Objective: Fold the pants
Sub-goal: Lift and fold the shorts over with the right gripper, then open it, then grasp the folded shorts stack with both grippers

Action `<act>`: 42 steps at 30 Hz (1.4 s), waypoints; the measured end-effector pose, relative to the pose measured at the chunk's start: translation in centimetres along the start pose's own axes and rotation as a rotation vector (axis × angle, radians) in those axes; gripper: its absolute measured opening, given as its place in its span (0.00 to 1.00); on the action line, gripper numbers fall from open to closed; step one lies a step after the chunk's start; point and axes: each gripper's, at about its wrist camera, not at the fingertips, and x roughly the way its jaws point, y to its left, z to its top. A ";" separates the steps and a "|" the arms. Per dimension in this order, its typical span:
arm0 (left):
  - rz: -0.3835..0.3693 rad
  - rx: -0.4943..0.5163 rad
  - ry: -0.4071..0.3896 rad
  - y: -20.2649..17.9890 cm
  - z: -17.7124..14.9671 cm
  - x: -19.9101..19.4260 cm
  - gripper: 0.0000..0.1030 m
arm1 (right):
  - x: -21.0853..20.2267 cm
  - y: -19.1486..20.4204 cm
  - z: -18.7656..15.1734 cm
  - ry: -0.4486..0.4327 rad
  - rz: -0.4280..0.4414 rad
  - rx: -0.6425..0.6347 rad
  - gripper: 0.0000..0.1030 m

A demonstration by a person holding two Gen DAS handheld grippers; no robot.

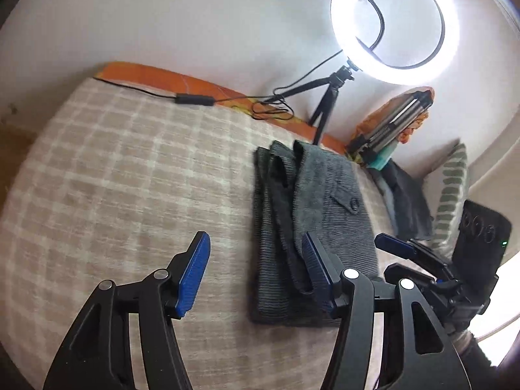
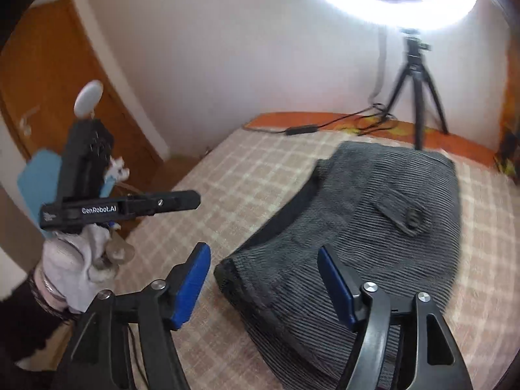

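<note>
Dark grey corduroy pants (image 1: 312, 214) lie folded into a compact rectangle on the checked bed cover (image 1: 130, 175), a buttoned back pocket (image 1: 349, 202) on top. My left gripper (image 1: 256, 273) is open and empty, hovering above the near left edge of the pants. In the right wrist view the pants (image 2: 373, 227) fill the middle, pocket (image 2: 403, 213) facing up. My right gripper (image 2: 263, 282) is open and empty above their near corner. The right gripper also shows in the left wrist view (image 1: 393, 247); the left gripper's body shows at the left of the right wrist view (image 2: 120, 208), held by a gloved hand.
A lit ring light (image 1: 395, 22) on a black tripod (image 1: 328, 104) stands at the bed's far edge, its cable and inline switch (image 1: 195, 100) trailing over an orange sheet. Folded clothes (image 1: 403, 198) and a pillow (image 1: 451, 188) lie right. A wooden door (image 2: 65, 74) is at left.
</note>
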 end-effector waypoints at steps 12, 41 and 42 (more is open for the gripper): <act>-0.159 -0.135 0.191 0.7 2.1 7.2 0.61 | -2.7 -11.0 -1.4 0.004 -0.026 0.280 0.83; -0.215 -0.058 0.229 -2.9 2.8 14.8 0.39 | 3.1 -16.5 -2.8 0.070 0.251 0.452 0.45; -0.203 -0.050 0.221 -3.1 2.7 14.7 0.34 | 3.1 -16.7 -3.0 0.072 0.242 0.466 0.40</act>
